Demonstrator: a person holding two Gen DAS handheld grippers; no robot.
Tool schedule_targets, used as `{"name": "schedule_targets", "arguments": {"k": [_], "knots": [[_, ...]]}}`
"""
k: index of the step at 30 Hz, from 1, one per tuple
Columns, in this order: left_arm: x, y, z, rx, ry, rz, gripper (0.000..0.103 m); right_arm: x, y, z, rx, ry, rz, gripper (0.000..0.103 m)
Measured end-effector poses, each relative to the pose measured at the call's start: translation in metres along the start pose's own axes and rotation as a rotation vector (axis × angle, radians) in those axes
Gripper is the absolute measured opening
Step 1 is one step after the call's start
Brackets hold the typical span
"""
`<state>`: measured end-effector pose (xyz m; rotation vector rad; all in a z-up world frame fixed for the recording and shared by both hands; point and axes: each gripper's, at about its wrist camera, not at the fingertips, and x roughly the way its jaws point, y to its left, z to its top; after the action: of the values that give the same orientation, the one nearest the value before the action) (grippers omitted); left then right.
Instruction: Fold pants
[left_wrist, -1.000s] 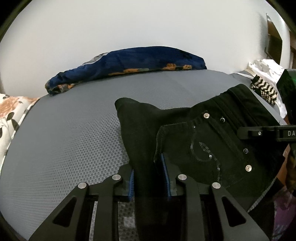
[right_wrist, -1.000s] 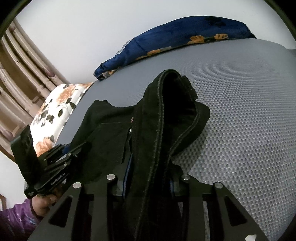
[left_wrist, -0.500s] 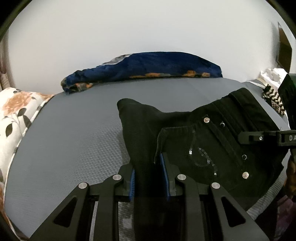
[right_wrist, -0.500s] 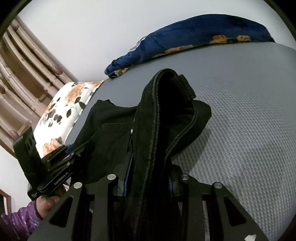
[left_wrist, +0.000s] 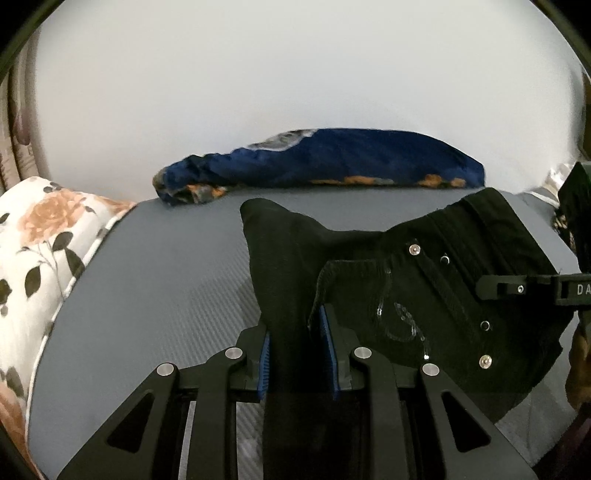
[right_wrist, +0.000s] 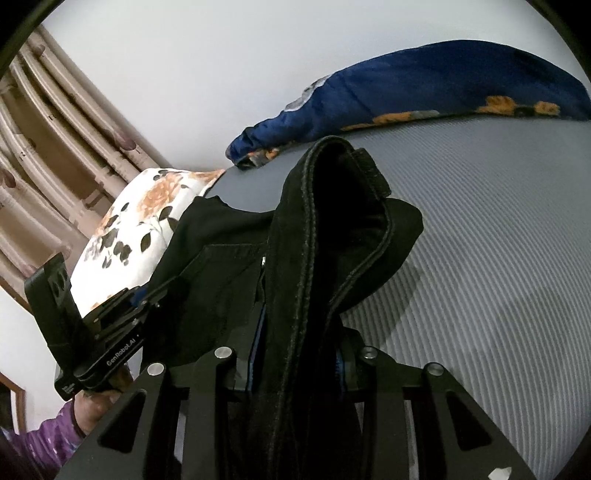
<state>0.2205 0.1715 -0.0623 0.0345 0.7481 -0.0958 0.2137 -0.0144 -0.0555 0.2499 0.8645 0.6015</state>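
The black pants (left_wrist: 424, 295) with metal rivets and a sequinned back pocket hang stretched between my two grippers above the grey mat (left_wrist: 155, 295). My left gripper (left_wrist: 297, 354) is shut on one end of the waist part, blue pads pressing the cloth. My right gripper (right_wrist: 297, 354) is shut on the waistband (right_wrist: 332, 229), which stands up in a fold in front of its camera. The right gripper shows at the right edge of the left wrist view (left_wrist: 517, 290); the left gripper shows at the lower left of the right wrist view (right_wrist: 110, 328).
A blue floral blanket (left_wrist: 332, 162) lies rolled along the far edge of the mat by the white wall. A white floral pillow (left_wrist: 40, 251) sits at the left. Beige curtains (right_wrist: 48, 147) hang beyond it. A hand in a purple sleeve (right_wrist: 70, 424) holds the left gripper.
Both grippers have kept their hold on the pants and lowered or tilted, so the blanket and pillow sit higher and nearer in view. The pants stay stretched between them.
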Motion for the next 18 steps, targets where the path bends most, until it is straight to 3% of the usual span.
{"name": "schedule_targets", "arguments": {"k": [9,14,18], "knots": [[0.038,0.037,0.037,-0.03,-0.029,0.04,0.025,0.045,-0.002,0.048,-0.006,-0.011,0.021,0.028],[0.043,0.047,0.068,0.009,-0.106,0.081,0.021,0.065,-0.003,0.072,-0.014,-0.021,0.037,0.027],[0.055,0.067,0.08,-0.038,-0.079,0.085,0.021,0.079,-0.009,0.083,-0.024,0.01,-0.024,0.026]]}}
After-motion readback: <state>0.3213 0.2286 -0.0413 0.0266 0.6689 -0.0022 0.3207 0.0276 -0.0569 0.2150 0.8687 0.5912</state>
